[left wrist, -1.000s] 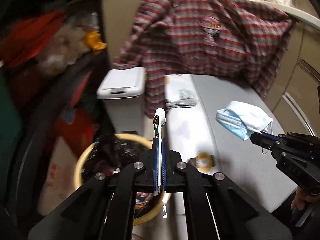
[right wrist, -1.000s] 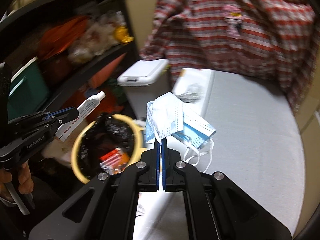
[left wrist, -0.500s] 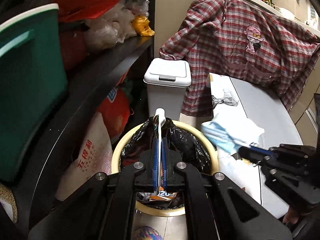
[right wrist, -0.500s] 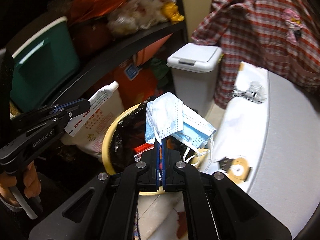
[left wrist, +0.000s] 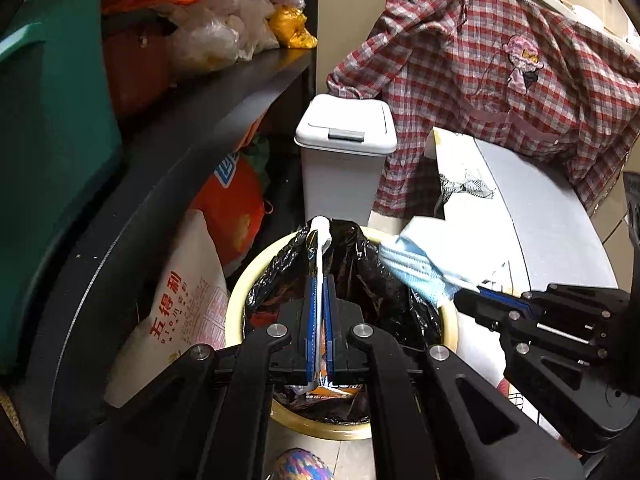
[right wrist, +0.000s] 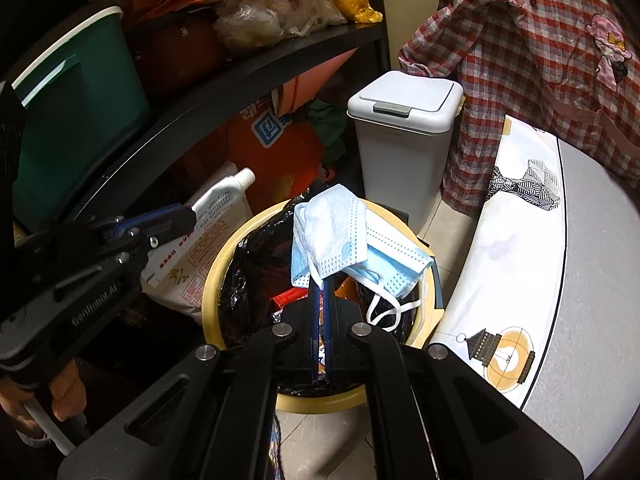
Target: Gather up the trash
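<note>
The black two-finger left gripper [left wrist: 319, 280] at lower centre points steeply down, jaws clamped. The matching right gripper [right wrist: 321, 292] is opening slightly. A hand [right wrist: 60, 396] grips the left handle at lower left.

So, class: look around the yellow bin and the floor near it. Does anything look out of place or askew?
Yes. A plaid shirt is draped over the counter edge, hanging onto the table. A small colourful ball lies loose on the floor beside the yellow bin.
</note>
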Demonstrator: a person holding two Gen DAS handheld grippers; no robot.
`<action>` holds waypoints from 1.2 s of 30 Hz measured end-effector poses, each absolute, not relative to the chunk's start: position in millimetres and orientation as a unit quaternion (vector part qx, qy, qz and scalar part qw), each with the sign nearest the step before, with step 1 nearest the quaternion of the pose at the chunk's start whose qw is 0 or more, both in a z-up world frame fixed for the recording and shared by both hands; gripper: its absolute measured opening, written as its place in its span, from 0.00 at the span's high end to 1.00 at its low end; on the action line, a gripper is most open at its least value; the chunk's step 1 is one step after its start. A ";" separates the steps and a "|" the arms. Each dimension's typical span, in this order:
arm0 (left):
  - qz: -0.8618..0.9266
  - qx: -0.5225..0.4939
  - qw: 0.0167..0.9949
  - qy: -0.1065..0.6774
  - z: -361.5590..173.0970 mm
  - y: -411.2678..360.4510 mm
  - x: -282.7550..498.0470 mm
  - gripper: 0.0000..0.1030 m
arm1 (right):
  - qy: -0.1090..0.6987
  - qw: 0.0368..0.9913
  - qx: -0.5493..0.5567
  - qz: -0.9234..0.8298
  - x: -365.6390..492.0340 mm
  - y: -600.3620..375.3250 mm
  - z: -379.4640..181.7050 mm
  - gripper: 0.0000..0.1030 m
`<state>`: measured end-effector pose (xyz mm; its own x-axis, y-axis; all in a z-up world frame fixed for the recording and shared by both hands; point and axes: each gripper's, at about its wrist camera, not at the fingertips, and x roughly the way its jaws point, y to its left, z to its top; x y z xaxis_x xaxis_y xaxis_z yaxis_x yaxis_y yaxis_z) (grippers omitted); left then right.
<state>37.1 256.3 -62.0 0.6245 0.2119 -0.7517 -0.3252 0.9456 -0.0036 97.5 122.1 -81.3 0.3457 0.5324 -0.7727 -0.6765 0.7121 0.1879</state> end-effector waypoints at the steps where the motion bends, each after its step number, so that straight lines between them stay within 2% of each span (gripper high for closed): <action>1: 0.151 -0.068 0.897 0.409 -63.2 256.2 38.5 0.96 | 0.437 0.815 -0.083 0.371 98.8 123.7 -82.0 0.94; 2: 0.158 -0.063 0.894 0.414 -65.1 255.8 40.3 0.94 | 0.440 0.814 -0.084 0.370 100.4 125.3 -83.0 0.93; 3: 0.164 -0.059 0.893 0.415 -65.9 256.4 40.7 0.90 | 0.443 0.813 -0.087 0.368 102.2 127.0 -84.2 0.80; 4: 0.174 -0.053 0.890 0.418 -66.9 255.7 41.4 0.62 | 0.443 0.814 -0.088 0.365 103.0 127.1 -84.5 0.52; 5: 0.183 -0.048 0.888 0.418 -66.0 256.9 42.2 0.36 | 0.437 0.823 -0.086 0.353 103.7 125.6 -83.8 0.48; 7: 0.225 -0.033 0.886 0.404 -62.4 261.1 39.6 0.21 | 0.429 0.832 -0.081 0.342 106.7 122.6 -82.4 0.41; 8: 0.229 -0.036 0.886 0.403 -61.5 262.4 38.5 0.18 | 0.430 0.831 -0.079 0.344 108.1 122.0 -82.4 0.40; 13: 0.221 -0.046 0.885 0.407 -61.2 265.9 39.7 0.18 | 0.431 0.833 -0.072 0.340 110.7 117.2 -81.5 0.37; 23: 0.199 -0.039 0.912 0.356 -33.2 237.9 32.2 0.14 | 0.392 0.859 -0.064 0.322 97.3 82.8 -55.0 0.29; 26: 0.192 -0.035 0.928 0.316 -17.2 221.0 25.6 0.08 | 0.345 0.883 -0.054 0.315 83.3 56.2 -33.8 0.24; 34: 0.156 -0.021 0.963 0.221 24.6 151.5 21.0 0.07 | 0.200 0.943 -0.053 0.260 41.6 -18.4 23.0 0.05; 36: 0.144 -0.014 0.967 0.209 32.7 133.6 23.8 0.07 | 0.162 0.960 -0.055 0.224 32.3 -41.8 32.9 0.05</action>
